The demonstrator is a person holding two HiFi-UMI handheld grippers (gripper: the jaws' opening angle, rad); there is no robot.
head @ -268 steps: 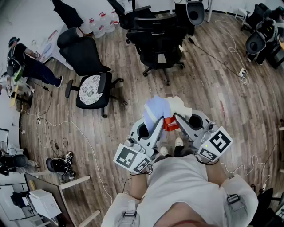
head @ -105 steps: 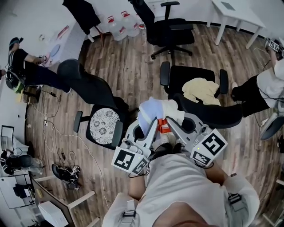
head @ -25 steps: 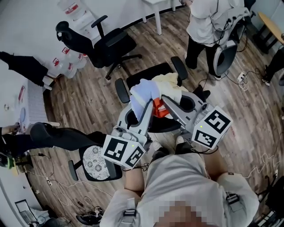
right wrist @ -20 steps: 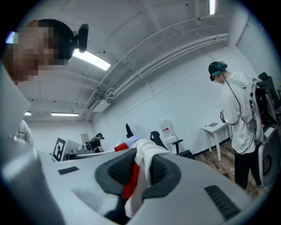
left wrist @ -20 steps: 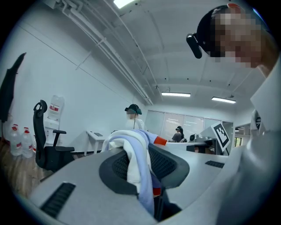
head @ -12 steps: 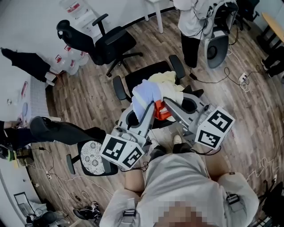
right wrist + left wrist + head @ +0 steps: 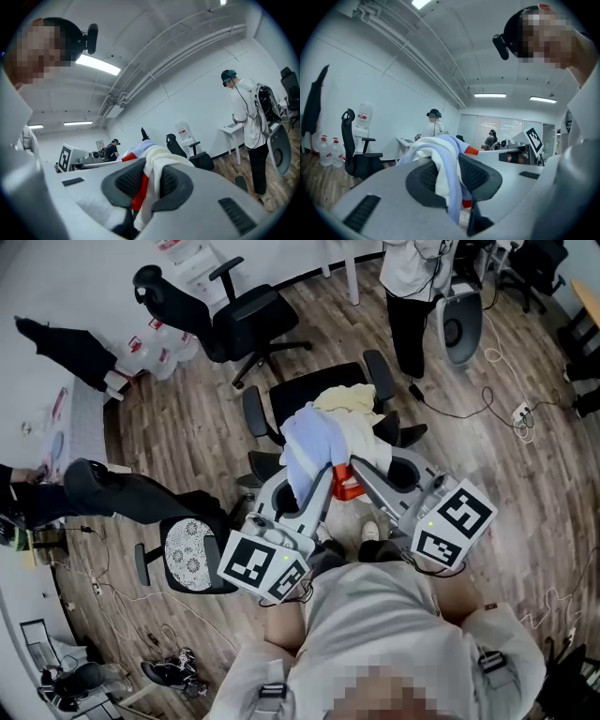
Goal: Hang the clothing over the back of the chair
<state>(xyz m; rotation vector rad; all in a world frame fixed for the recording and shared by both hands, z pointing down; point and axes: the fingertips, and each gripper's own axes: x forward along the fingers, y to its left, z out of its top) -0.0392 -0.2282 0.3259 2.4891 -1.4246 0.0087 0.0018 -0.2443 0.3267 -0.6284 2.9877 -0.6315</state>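
In the head view a bundled garment, light blue and white with an orange patch, hangs between both grippers just above the near backrest of a black office chair. A yellow cloth lies on that chair's seat. My left gripper is shut on the blue and white folds. Beside it, my right gripper is shut on the white and orange folds. Cloth fills both pairs of jaws, left gripper and right gripper, and hides the pads.
A second black chair stands at the back left. Another chair with a patterned seat cushion is at my left. A person stands behind the target chair near a grey round unit. Cables trail on the wood floor at right.
Both grippers have carried the garment forward, so it now overlaps the chair's back and seat. The chair sits closer under the bundle. Both grips are unchanged.
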